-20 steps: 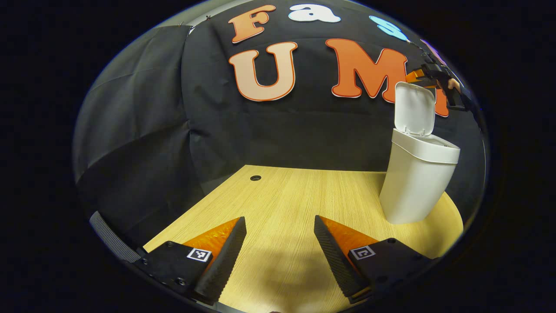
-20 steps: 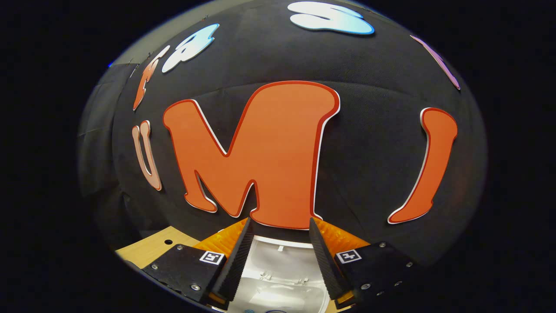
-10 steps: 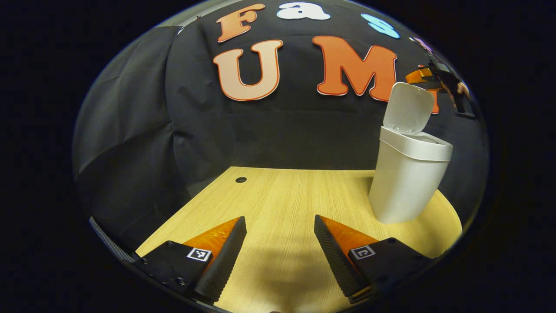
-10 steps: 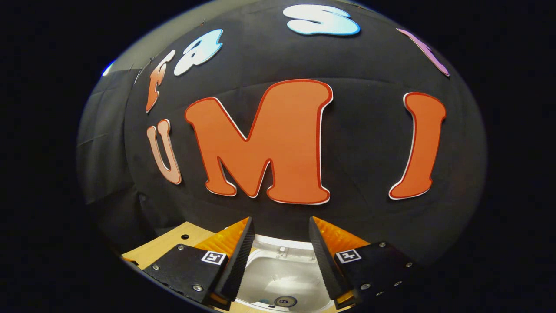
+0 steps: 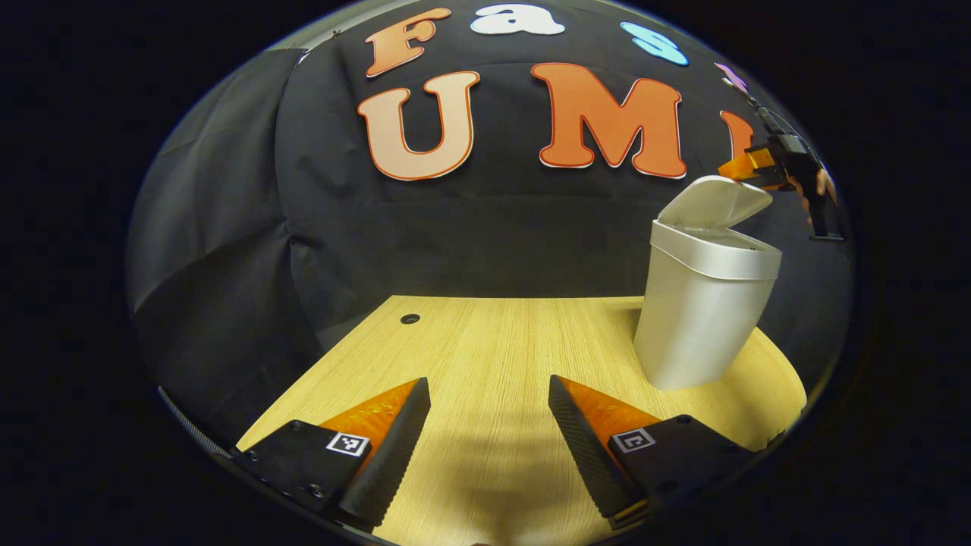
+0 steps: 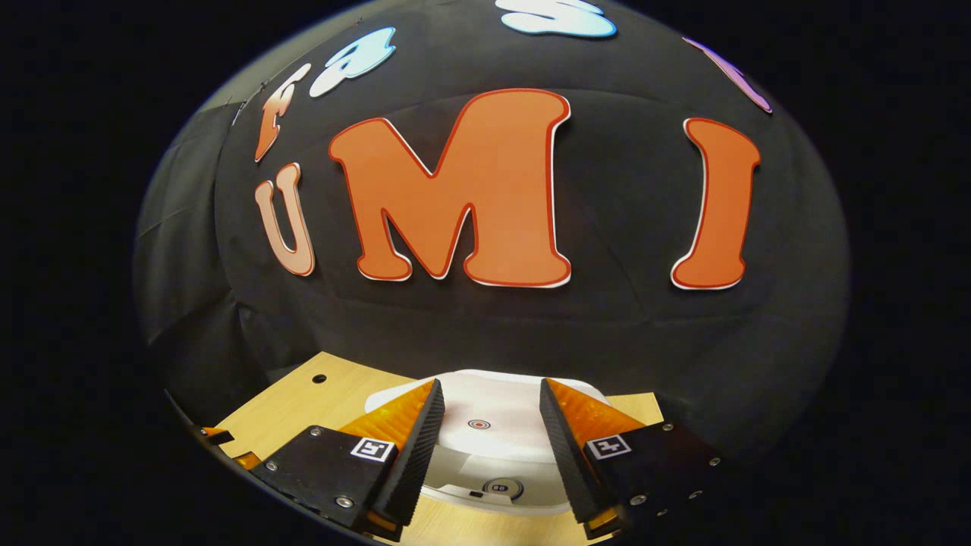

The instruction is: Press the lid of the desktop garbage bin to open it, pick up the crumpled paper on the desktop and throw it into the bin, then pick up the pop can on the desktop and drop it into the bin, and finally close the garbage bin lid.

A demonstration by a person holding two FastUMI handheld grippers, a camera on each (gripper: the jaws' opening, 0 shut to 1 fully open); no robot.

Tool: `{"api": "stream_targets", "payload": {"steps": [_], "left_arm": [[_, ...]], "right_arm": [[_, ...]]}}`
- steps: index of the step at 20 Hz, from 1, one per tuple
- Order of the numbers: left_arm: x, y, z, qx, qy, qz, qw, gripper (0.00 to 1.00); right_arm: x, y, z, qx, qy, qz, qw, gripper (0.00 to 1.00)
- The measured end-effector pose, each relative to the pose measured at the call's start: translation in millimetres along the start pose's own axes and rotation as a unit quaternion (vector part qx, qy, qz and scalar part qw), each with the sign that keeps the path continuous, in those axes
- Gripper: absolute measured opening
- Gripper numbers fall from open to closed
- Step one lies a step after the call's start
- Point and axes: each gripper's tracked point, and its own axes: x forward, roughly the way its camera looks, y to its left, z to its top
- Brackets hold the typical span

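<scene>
Bin [image 5: 702, 318] is showing plain white, its lid [image 5: 713, 201] likewise white. Desktop [image 5: 485, 341] is showing pale wood grain with a dark hole [image 5: 410, 318] at ten o'clock.

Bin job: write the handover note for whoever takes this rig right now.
Left gripper: open, holding nothing, low over the wooden desktop.
Right gripper: open, fingers above the bin lid; whether they touch it I cannot tell.
Garbage bin: upright at the desk's far right, lid partly down, gap still open at the front.
Done: no crumpled paper or pop can is visible on the desk, so probably binned.
Left: press the lid fully shut, then back off.
</scene>
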Motion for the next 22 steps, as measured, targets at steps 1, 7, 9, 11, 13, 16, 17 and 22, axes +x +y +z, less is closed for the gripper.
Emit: {"api": "stream_targets", "payload": {"steps": [1,7,9,11,13,16,17,22], "left_arm": [[0,-1,-1,0.001,0.0,-0.002,1.0,1.0],[-1,-9,0,0.01,0.002,-0.014,1.0,1.0],[-2,-12,-1,0.013,0.004,-0.018,1.0,1.0],[-1,-12,-3,0.017,0.008,-0.021,1.0,1.0],[-2,-12,-4,0.022,0.01,-0.023,0.999,1.0],[-3,-14,-5,0.026,0.013,-0.028,0.999,1.0],[-2,-14,-6,0.028,0.014,-0.03,0.999,1.0],[-3,-16,-7,0.036,0.019,-0.039,0.998,1.0]], "right_arm": [[-1,-1,-6,0.001,0.005,-0.002,1.0,0.77],[-9,2,-40,-0.014,0.028,-0.013,0.999,0.77],[-10,4,-52,-0.026,0.035,-0.018,0.999,0.76],[-11,7,-61,-0.041,0.04,-0.022,0.998,0.77],[-14,10,-64,-0.049,0.04,-0.023,0.998,0.76],[-14,14,-76,-0.036,0.051,-0.022,0.998,0.75],[-13,14,-78,-0.032,0.053,-0.023,0.998,0.75],[-16,16,-81,-0.024,0.03,-0.039,0.998,0.7]]}}
